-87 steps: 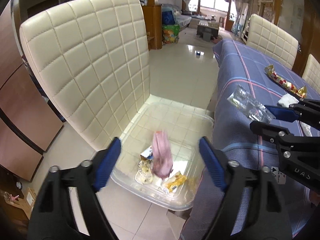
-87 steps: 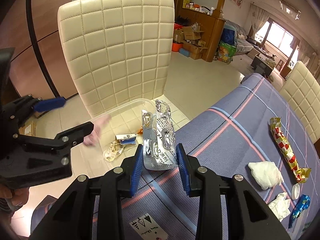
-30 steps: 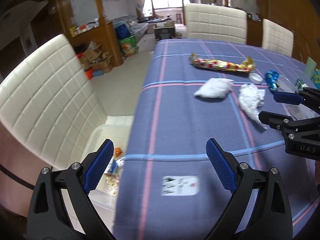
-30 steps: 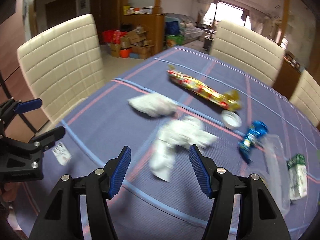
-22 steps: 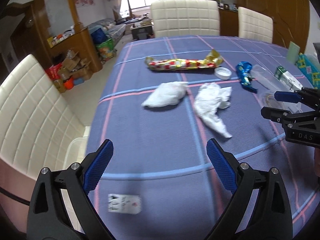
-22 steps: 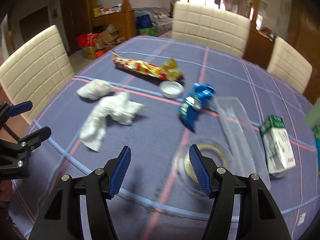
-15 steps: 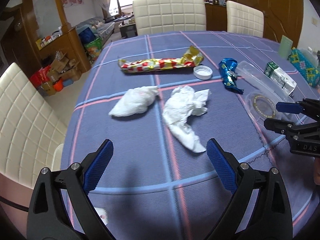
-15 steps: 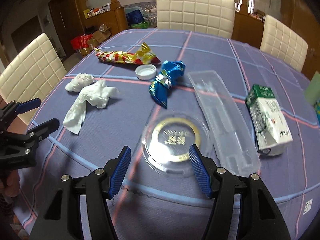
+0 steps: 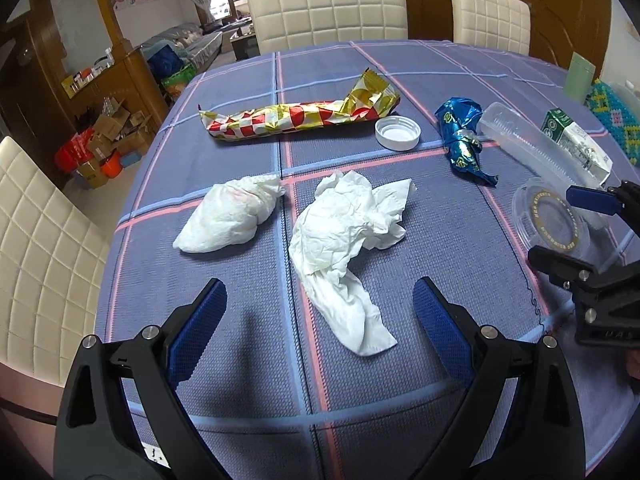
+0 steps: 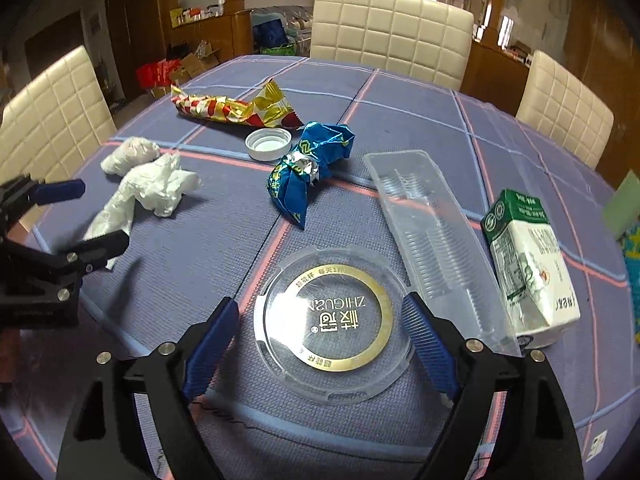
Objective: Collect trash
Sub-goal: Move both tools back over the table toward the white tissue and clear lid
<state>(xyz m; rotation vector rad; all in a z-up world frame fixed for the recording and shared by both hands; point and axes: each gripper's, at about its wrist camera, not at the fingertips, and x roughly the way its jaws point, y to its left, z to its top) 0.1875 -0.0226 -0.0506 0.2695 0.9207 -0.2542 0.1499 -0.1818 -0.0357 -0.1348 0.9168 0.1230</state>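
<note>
A: Your left gripper (image 9: 318,320), jaws spread and empty, now hangs low over the tissue (image 9: 346,236), whose long tail runs up between its blue pads (image 9: 198,330). Seconds ago both grippers were beside the table, over the bin on the chair; the left had just let a pink scrap fall, and the right held a blister pack.

B: And your right gripper (image 10: 320,344)?

A: Also spread and empty. The pack is gone from it, so that drop looks done. It brackets the clear lid (image 10: 334,326), which lies flat on the cloth (image 10: 420,120), not yet gripped.

B: What does the swing back mean for you?

A: One round is likely finished and the next is starting. The bin is out of both views, so you cannot check it from here.

B: What is left?

A: Much: the wad (image 9: 230,214) beside the tissue, the foil wrapper (image 9: 296,118), white cap (image 9: 397,133), blue wrapper (image 10: 308,168), tray (image 10: 434,248) and carton (image 10: 528,262).

B: Any risk?

A: The lid is thin and flat; your pads may slide over its rim.
</note>
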